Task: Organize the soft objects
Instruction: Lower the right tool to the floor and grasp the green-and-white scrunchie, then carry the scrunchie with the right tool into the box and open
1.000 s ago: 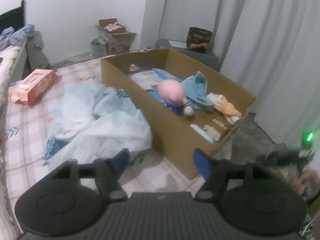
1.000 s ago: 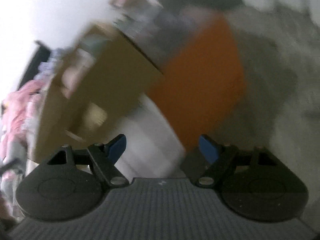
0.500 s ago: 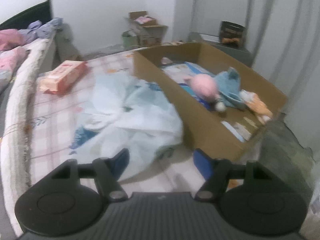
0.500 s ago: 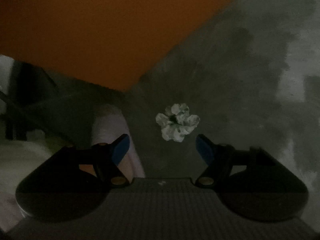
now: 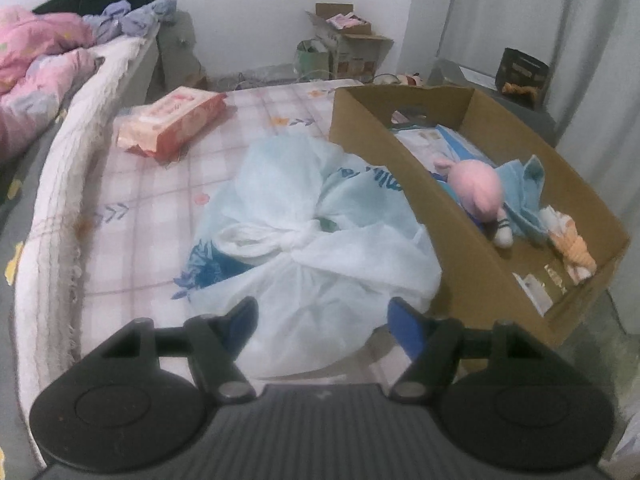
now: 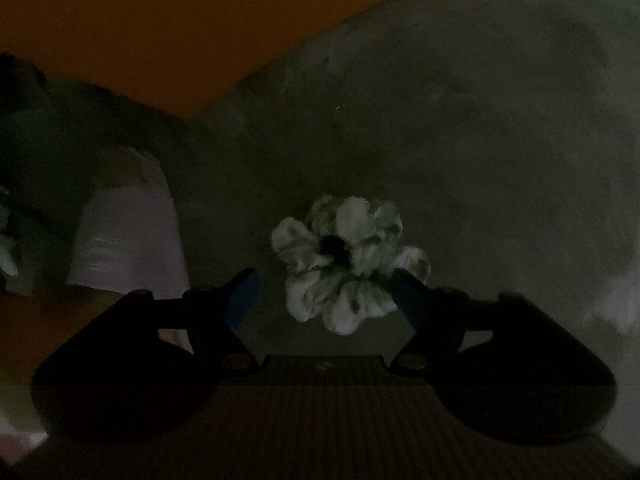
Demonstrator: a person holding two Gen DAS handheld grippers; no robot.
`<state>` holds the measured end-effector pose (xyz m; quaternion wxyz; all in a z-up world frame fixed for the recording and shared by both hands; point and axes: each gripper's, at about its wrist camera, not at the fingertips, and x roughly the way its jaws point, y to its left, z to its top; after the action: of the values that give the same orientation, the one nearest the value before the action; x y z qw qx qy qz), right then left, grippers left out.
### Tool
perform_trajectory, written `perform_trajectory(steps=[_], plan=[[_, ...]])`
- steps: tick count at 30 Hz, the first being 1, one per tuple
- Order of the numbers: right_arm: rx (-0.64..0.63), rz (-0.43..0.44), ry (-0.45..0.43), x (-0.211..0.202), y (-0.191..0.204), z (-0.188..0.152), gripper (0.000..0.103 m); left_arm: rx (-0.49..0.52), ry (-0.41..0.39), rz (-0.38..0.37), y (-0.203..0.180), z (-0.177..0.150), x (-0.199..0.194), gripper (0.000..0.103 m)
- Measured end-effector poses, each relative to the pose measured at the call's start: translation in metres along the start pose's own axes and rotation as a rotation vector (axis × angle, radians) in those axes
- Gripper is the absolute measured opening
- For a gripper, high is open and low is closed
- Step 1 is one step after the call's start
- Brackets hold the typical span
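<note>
In the dim right wrist view a white and green ruffled scrunchie (image 6: 346, 270) lies on the grey floor. My right gripper (image 6: 324, 294) points down over it with its jaws closing; the scrunchie sits between the fingers, toward the right one, and no pad presses on it. In the left wrist view my left gripper (image 5: 323, 318) stands open above a knotted white and blue plastic bag (image 5: 316, 240) on the bed. Beside the bag, an open cardboard box (image 5: 460, 224) holds a pink plush toy (image 5: 478, 188), a blue cloth (image 5: 526, 188) and an orange and white soft toy (image 5: 572, 250).
A pink wipes pack (image 5: 170, 126) lies on the checked mattress (image 5: 152, 208). Pink bedding (image 5: 36, 60) is piled at the far left. More boxes (image 5: 348, 40) stand by the wall. An orange surface (image 6: 160, 28) and a pale object (image 6: 128, 236) border the scrunchie's floor patch.
The right gripper has dropped from beside the box to just above the floor, and the scrunchie now sits between its narrowing fingers. The left gripper has swung left over the bag.
</note>
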<state>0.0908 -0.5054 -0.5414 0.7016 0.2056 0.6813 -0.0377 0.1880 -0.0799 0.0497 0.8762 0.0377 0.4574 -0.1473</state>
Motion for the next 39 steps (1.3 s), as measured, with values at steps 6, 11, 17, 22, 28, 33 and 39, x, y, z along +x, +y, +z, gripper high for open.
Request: perform_trajectory(steps=[6, 11, 17, 22, 28, 33, 39], plan=[[-0.056, -0.057, -0.003, 0.013, 0.004, 0.001, 0.063, 0.001, 0.007, 0.012, 0.005, 0.003, 0.009, 0.072], [-0.100, -0.112, -0.011, 0.010, 0.009, 0.000, 0.051, -0.007, 0.009, 0.006, 0.008, 0.003, 0.013, 0.072], [-0.050, -0.132, -0.019, 0.001, 0.001, 0.001, 0.024, -0.012, 0.001, -0.002, 0.012, 0.002, 0.011, 0.072], [0.037, -0.102, -0.039, -0.021, -0.006, -0.003, 0.018, -0.013, -0.037, -0.030, 0.014, 0.002, -0.001, 0.072], [0.199, -0.086, -0.134, -0.103, -0.042, -0.038, 0.018, -0.017, -0.104, -0.090, 0.014, -0.005, -0.019, 0.072], [0.312, -0.123, -0.326, -0.214, -0.071, -0.083, 0.018, -0.037, -0.132, -0.152, 0.018, -0.023, -0.034, 0.073], [0.385, -0.171, -0.656, -0.382, -0.068, -0.137, 0.018, -0.053, -0.180, -0.197, 0.023, -0.041, -0.052, 0.076]])
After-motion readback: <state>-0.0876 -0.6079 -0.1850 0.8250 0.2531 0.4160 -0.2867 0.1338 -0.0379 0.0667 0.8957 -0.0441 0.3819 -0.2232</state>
